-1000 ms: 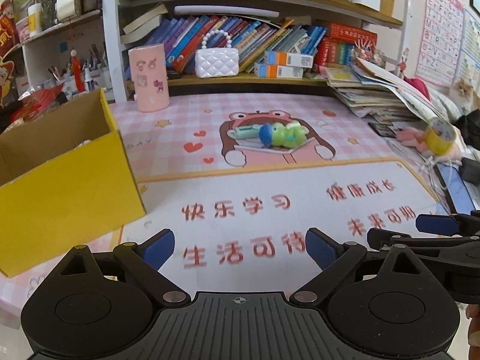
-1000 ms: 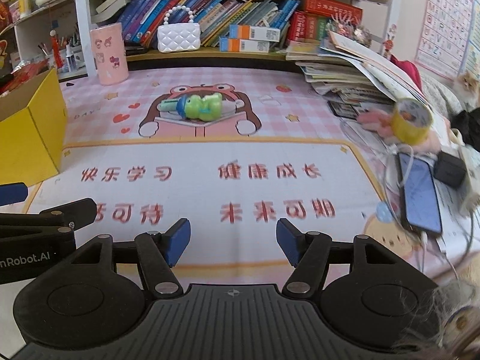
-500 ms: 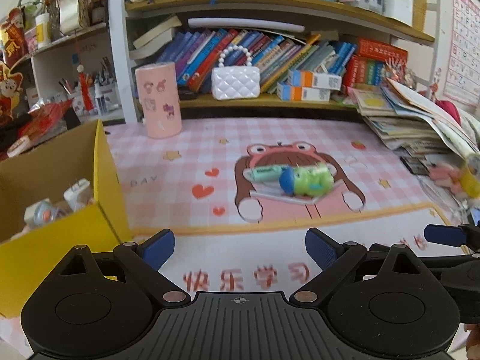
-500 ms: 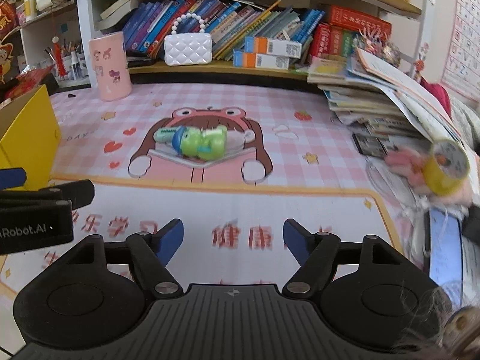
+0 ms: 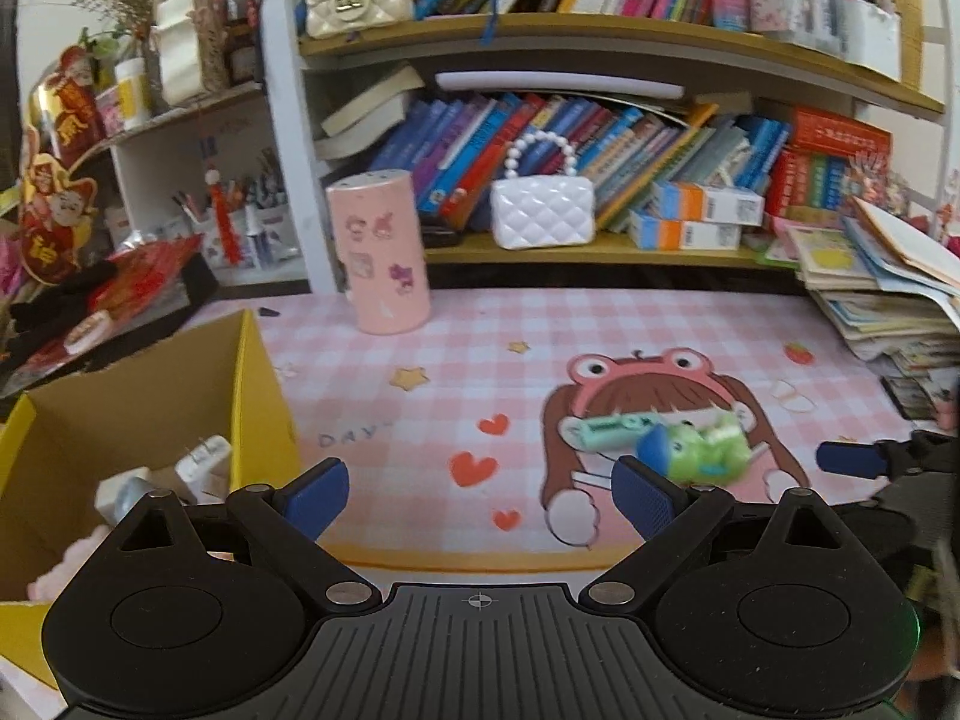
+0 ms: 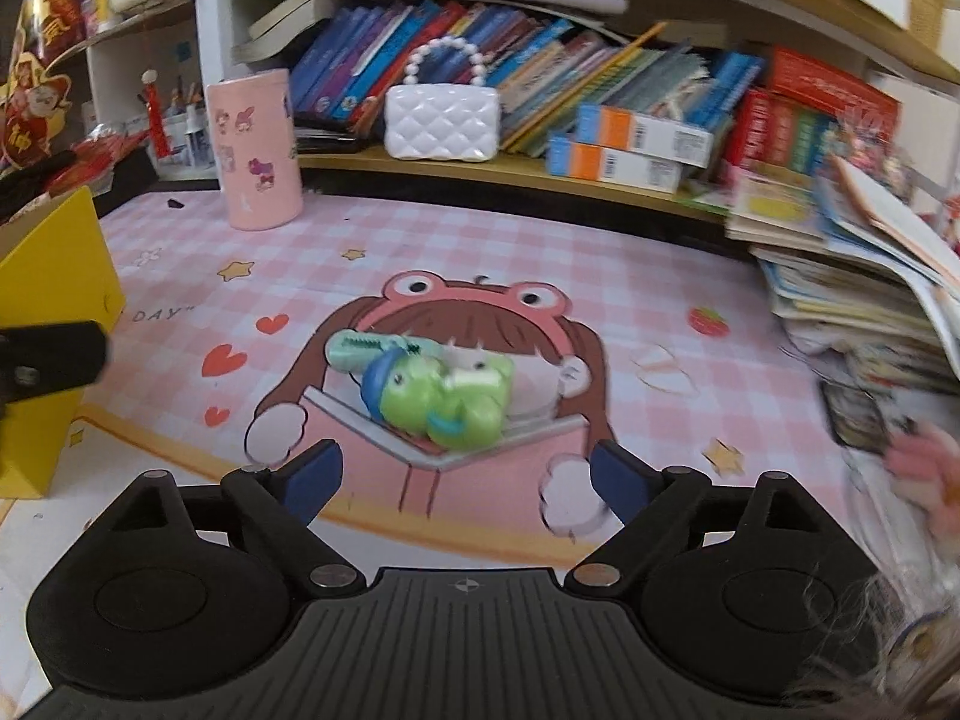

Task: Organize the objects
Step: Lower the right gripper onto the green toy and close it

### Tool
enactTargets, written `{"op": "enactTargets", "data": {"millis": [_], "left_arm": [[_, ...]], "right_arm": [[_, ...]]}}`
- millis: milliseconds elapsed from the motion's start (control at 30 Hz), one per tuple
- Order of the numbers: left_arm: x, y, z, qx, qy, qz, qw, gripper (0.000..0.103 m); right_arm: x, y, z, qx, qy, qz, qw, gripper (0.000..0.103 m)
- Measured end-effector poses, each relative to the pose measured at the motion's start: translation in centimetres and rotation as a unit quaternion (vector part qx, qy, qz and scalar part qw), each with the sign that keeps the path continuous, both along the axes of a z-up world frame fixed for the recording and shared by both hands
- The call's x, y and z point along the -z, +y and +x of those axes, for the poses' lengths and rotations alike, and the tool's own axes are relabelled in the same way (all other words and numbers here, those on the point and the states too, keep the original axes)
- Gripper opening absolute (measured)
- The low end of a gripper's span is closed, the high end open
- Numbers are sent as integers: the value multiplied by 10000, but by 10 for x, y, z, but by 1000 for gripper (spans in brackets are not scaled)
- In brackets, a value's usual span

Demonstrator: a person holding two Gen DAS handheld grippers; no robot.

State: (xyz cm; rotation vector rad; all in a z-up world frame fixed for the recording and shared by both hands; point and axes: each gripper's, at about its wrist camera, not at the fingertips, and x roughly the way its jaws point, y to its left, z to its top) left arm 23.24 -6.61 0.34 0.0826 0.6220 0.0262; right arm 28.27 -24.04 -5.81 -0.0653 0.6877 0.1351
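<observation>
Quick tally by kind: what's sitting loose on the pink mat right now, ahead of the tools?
Green frog toy: 1
Mint-green clip-like item touching the toy: 1
Pink sticker-covered canister: 1
Yellow cardboard box: 1
Total: 4

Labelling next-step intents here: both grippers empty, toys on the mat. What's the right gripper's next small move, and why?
Probably ease the right gripper forward and down so its jaws straddle the green toy. Its jaws have just been opening and stand wide with nothing between them, and the toy lies just ahead on the mat, touching the mint clip. The yellow box sits open to the left for the drop.
</observation>
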Motion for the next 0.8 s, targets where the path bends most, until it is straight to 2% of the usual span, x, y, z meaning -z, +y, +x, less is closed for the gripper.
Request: {"op": "enactTargets", "data": {"millis": [233,400,433,467,500,633,800], "left_arm": [[-3,4,10,-330,9,144,9994,96],[-2,1,17,-406,45,183,9990,96],[-1,-1,19,-402,49,181,9990,96],[-1,-3,22,-383,56,169,9991,96],[1,-6,24,-362,64,153,9992,96],[11,-16,41,-268,163,-45,9995,96],[33,-32,73,-123,428,-396,9982,96]], "right_arm": [[15,11,43,-166,92,156,9997,90],[24,12,62,-40,226,250,9994,89],[26,10,65,-23,278,295,9992,88],[27,8,67,-14,320,349,9989,76],[27,5,68,-15,343,417,9985,74],[16,-17,60,28,122,736,9972,72],[-4,-47,46,317,-172,615,9975,72]]}}
